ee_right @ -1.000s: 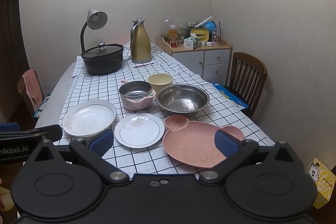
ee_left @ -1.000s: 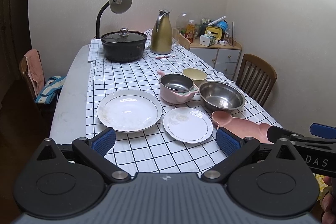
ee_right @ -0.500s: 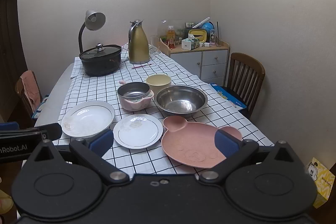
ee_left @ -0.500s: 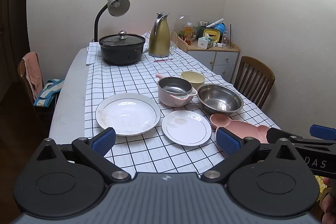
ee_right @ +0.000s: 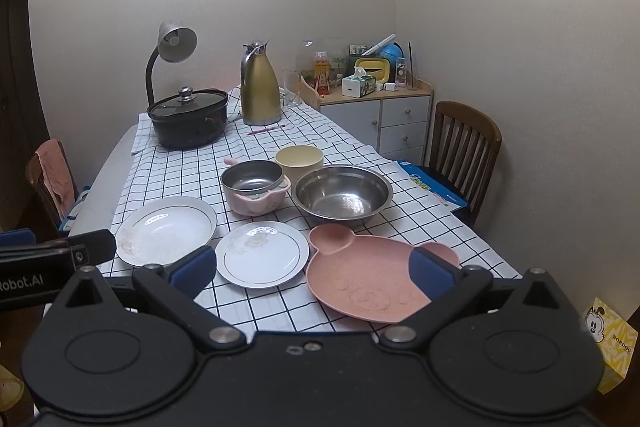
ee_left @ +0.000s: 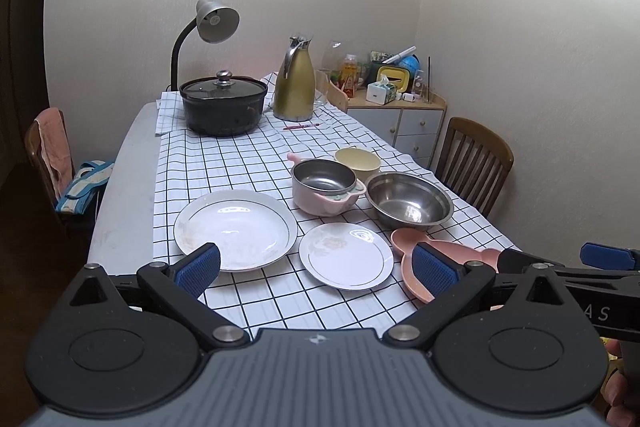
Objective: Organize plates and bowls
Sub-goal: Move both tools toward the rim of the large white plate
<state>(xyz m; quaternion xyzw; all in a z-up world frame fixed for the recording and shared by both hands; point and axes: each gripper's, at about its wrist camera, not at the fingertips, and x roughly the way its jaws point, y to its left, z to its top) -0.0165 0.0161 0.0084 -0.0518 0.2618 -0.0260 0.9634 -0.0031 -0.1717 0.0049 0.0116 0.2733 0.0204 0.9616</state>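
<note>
On the checked tablecloth lie a large white plate (ee_left: 236,225) (ee_right: 166,229), a small white plate (ee_left: 346,255) (ee_right: 262,253) and a pink bear-shaped plate (ee_right: 374,275) (ee_left: 416,247). Behind them stand a pink pot with a steel insert (ee_left: 326,187) (ee_right: 256,187), a yellow bowl (ee_left: 357,159) (ee_right: 299,159) and a steel bowl (ee_left: 409,199) (ee_right: 342,195). My left gripper (ee_left: 316,267) hovers open at the near table edge, in front of the white plates. My right gripper (ee_right: 312,271) hangs open over the near edge, between the small plate and the pink plate. Neither holds anything.
At the far end stand a black lidded pot (ee_left: 223,105), a gold jug (ee_left: 294,87), a desk lamp (ee_left: 212,27) and a pen (ee_left: 300,126). Wooden chairs (ee_right: 462,143) (ee_left: 48,151) flank the table. A cabinet (ee_right: 380,115) fills the corner.
Both views have tilted upward slightly, so the dishes sit lower in frame and more wall shows. Nothing on the table has moved, and both grippers stay open.
</note>
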